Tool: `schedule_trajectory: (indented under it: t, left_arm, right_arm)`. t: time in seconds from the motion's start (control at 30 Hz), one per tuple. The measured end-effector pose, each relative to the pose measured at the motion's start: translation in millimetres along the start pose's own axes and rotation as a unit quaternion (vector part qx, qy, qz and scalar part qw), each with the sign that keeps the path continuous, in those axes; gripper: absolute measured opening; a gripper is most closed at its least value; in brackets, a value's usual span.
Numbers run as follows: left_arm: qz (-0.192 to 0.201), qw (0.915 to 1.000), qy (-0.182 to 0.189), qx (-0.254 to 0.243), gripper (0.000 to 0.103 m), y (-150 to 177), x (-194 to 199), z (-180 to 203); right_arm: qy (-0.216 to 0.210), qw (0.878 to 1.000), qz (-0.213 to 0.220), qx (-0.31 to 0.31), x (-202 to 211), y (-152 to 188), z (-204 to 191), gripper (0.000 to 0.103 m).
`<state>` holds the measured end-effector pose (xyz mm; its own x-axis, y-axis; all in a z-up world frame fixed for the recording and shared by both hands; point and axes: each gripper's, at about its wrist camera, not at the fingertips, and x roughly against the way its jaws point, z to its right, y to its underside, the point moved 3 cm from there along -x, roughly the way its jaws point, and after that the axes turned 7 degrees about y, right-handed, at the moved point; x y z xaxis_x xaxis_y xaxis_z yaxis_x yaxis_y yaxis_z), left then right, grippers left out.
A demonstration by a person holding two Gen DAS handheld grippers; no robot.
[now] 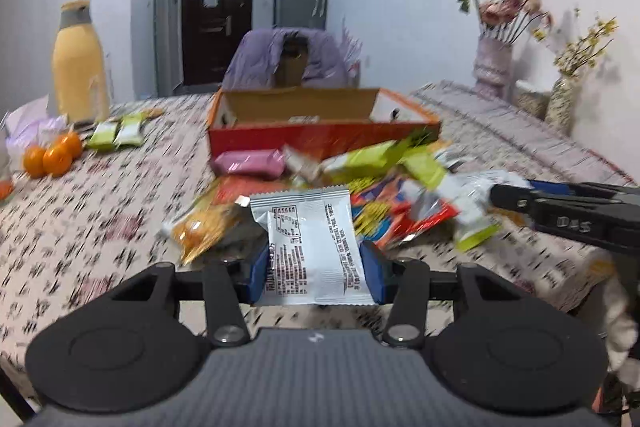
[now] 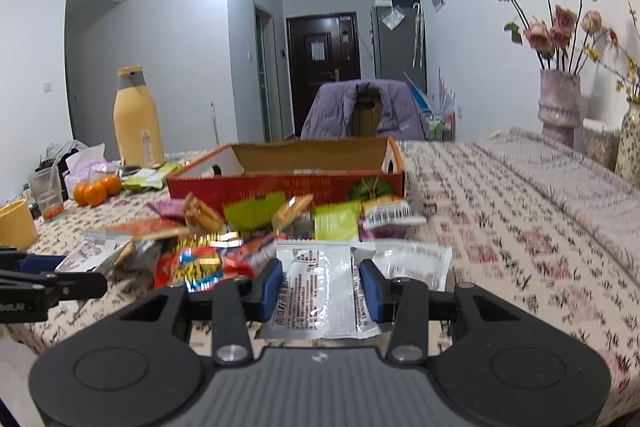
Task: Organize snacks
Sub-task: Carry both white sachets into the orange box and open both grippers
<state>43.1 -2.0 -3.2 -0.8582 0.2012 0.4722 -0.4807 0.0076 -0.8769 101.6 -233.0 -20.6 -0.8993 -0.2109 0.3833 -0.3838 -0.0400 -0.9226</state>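
We hold two silver snack packets at once: the left tongs pinch a white printed packet between their blue pads, lifted clear of the worktop, and the right tongs pinch a silver sachet low over the cloth, another flat silver pack lying just beside it. Beyond both grips sprawls the unsorted heap — green, pink, orange and red-blue wrappers overlapping one another, right up against the near wall of the red cardboard box. The box stands open, and what we can see of its inside looks almost bare, so we judge the sorting barely begun: two packets in hand, most of the pile left. A pair of green packets sits well apart at the left, near the oranges and the yellow bottle. Open cloth lies to the right of the pile — good room to swing — while the near worktop edge runs close beneath the tongs. Vases of flowers stand at the far right.
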Motion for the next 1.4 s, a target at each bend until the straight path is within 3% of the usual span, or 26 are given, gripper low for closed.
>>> schedule_trajectory:
  t: [0.2,0.53,0.8,1.0,1.13,1.4]
  left_arm:
    - [0.03,0.9993,0.023,-0.004,0.049,-32,-2,10]
    - [0.079,0.9966,0.012,-0.02,0.049,-106,-32,11]
    - [0.071,0.9971,-0.019,-0.019,0.049,-159,-81,2]
    - [0.033,0.9984,-0.045,-0.004,0.049,-188,-133,-15]
    - [-0.006,0.9978,-0.065,0.007,0.049,-197,-171,-29]
    - [-0.094,0.9896,-0.105,0.027,0.049,-185,-241,-58]
  right_arm:
    - [-0.001,1.0,0.028,-0.001,-8,-24,1,0.042]
    - [0.001,0.997,0.079,0.001,-38,-83,-2,0.042]
    - [0.005,0.996,0.09,0.007,-81,-133,-5,0.042]
    - [0.0,0.999,0.054,-0.001,-132,-163,-5,0.042]
    - [-0.003,1.0,0.009,-0.01,-173,-174,-6,0.042]
    - [0.009,0.994,-0.108,-0.019,-260,-158,-8,0.042]
